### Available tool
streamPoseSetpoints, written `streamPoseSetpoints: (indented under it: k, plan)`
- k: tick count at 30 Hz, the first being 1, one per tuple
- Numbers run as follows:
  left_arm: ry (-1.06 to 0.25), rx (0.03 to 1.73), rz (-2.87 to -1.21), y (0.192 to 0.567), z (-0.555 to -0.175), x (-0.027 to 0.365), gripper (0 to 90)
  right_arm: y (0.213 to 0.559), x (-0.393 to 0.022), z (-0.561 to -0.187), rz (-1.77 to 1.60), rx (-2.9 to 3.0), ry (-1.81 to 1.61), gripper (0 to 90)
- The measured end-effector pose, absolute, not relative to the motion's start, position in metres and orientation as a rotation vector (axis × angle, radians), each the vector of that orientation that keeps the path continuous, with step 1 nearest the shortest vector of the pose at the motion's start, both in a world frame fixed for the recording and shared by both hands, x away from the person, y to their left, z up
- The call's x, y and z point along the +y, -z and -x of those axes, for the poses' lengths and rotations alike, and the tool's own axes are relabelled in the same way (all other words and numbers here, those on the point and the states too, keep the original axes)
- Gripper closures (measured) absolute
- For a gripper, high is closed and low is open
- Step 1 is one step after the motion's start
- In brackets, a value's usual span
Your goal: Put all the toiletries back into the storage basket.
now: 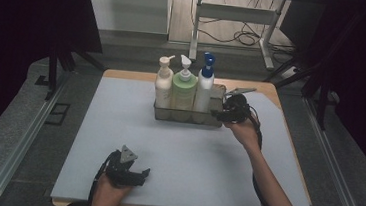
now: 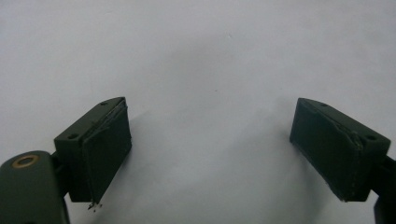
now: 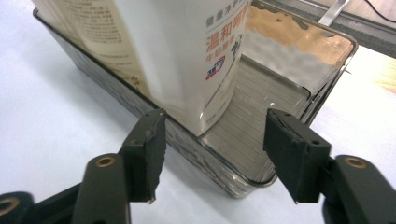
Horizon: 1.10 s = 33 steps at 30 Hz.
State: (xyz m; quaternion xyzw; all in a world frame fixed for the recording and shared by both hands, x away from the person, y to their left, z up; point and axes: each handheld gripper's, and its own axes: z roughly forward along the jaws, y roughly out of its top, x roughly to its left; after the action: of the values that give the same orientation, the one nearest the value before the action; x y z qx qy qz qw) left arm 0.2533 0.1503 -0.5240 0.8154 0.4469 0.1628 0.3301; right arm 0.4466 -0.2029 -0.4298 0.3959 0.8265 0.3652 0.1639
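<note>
Right hand-held gripper (image 1: 226, 112) at the right end of the metal tray (image 1: 217, 102), jaws parted about halfway and pressing on nothing; seen in the right gripper view (image 3: 212, 154) straddling the tray's near rim (image 3: 224, 175), apart from it on both sides. Tray set toward the far middle of the pale surface (image 1: 92, 140), long side running left to right, well back from the near edge and some way short of the far edge. Three pump bottles upright inside, side by side: cream bottle (image 1: 163, 83) at the left end, green bottle (image 1: 184, 88) in the middle, white bottle with a blue pump (image 1: 204, 87) to its right. White bottle (image 3: 187, 56) looming just beyond the jaws, standing against the near wall. Bare ribbed tray floor (image 3: 261, 107) to the right of it, reaching to the end wall. Left hand-held gripper (image 1: 132, 171) low near the front edge of the surface, well apart from the tray, jaws wide with nothing between them (image 2: 210, 154). Broad open stretch of surface between the two hands, and more free room along the left side.
</note>
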Motion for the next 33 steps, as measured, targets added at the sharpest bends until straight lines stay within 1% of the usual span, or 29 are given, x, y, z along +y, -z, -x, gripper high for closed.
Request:
streamPoseSetpoints:
  k: [8, 14, 23, 26, 27, 33]
  plan:
    - [-0.425, 1.17, -2.128, 0.524, -0.253, 0.15, 12.1, 0.427, -0.206, -0.435, -1.08, 2.362, -1.046, 30.0]
    - [-0.426, 1.17, -2.128, 0.524, -0.253, 0.15, 12.1, 0.424, -0.208, -0.426, -1.045, 2.367, -1.047, 26.1]
    - [-0.427, 1.169, -2.126, 0.524, -0.253, 0.15, 12.1, 0.422, -0.211, -0.413, -1.002, 2.386, -1.032, 16.8]
    - [-0.427, 1.169, -2.126, 0.524, -0.253, 0.15, 12.1, 0.422, -0.213, -0.41, -0.993, 2.387, -1.027, 16.2]
    - [-0.427, 1.169, -2.127, 0.524, -0.253, 0.15, 12.1, 0.422, -0.214, -0.406, -0.989, 2.393, -1.022, 14.6]
    - [-0.428, 1.169, -2.126, 0.524, -0.253, 0.15, 12.1, 0.423, -0.217, -0.396, -0.969, 2.408, -1.02, 13.6]
